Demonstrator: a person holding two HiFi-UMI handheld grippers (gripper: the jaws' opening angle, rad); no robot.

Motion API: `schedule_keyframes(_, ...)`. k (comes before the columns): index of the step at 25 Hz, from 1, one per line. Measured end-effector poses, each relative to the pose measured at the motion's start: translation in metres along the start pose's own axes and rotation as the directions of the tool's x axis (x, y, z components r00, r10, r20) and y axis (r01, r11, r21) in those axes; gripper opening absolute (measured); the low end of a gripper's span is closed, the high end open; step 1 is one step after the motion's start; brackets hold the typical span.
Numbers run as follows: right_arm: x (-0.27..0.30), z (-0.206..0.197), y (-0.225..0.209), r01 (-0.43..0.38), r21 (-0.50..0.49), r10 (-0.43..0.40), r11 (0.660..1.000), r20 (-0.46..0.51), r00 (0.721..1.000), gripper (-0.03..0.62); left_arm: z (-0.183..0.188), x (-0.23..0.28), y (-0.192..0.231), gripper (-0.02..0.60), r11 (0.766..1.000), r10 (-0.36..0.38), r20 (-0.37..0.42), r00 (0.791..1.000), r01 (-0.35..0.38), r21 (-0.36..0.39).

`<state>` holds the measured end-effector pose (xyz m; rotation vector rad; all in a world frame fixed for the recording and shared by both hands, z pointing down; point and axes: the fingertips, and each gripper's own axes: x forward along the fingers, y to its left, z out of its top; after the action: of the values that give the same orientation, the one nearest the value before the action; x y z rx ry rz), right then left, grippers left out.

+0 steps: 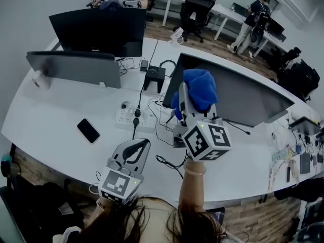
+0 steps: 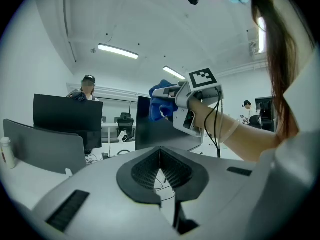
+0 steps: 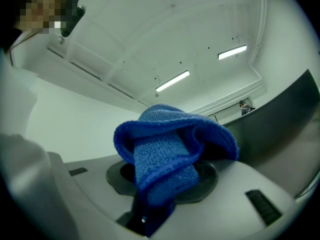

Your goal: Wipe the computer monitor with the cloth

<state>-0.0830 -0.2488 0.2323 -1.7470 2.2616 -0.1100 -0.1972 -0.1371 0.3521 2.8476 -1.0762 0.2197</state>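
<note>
She stands at the curved white desk [image 1: 61, 110] with a gripper in each hand. The right gripper [image 1: 190, 99] is lifted out ahead of her towards 12 o'clock, its jaws clenched on a bunched blue cloth [image 1: 200, 87] that flops over the jaw tips in a loose hood. The cloth sits at the upper left corner of the grey-screened monitor [image 1: 243, 97], which stands at her 1 o'clock and faces her. From here I cannot tell whether the cloth actually touches the glass. In the right gripper view the screen runs off towards 3 o'clock, beside the cloth.

The left gripper [image 1: 139, 147] hangs low and close to her body at about 11 o'clock. Its dark ribbed jaws are pressed together with nothing between them, pointing out over the desk.

On the desk, a black phone [image 1: 88, 130] lies flat at 10 o'clock. A white power strip [image 1: 129, 116] with plugs in it sits at 11 o'clock, cables trailing from it. Further out at 11 o'clock stand two more monitors [image 1: 98, 32], one behind the other. Another person [image 1: 253, 16] stands far off at 1 o'clock, by the back desks.
</note>
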Motion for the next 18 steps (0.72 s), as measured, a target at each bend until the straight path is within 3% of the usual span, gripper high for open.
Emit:
schedule_keyframes(11, -0.074, 0.015, -0.046, 0.057, -0.072, -0.059, 0.996, -0.028, 0.998, 0.141, 0.001, 0.011, -0.061, 0.009, 0.999, -0.030, -0.014, 0.999, 0.031, 0.031)
schedule_keyframes(18, -0.122, 0.025, -0.074, 0.100, -0.060, -0.101, 0.993, -0.016, 0.995, 0.141, 0.001, 0.016, -0.106, 0.009, 0.996, -0.073, -0.008, 0.997, 0.074, 0.056)
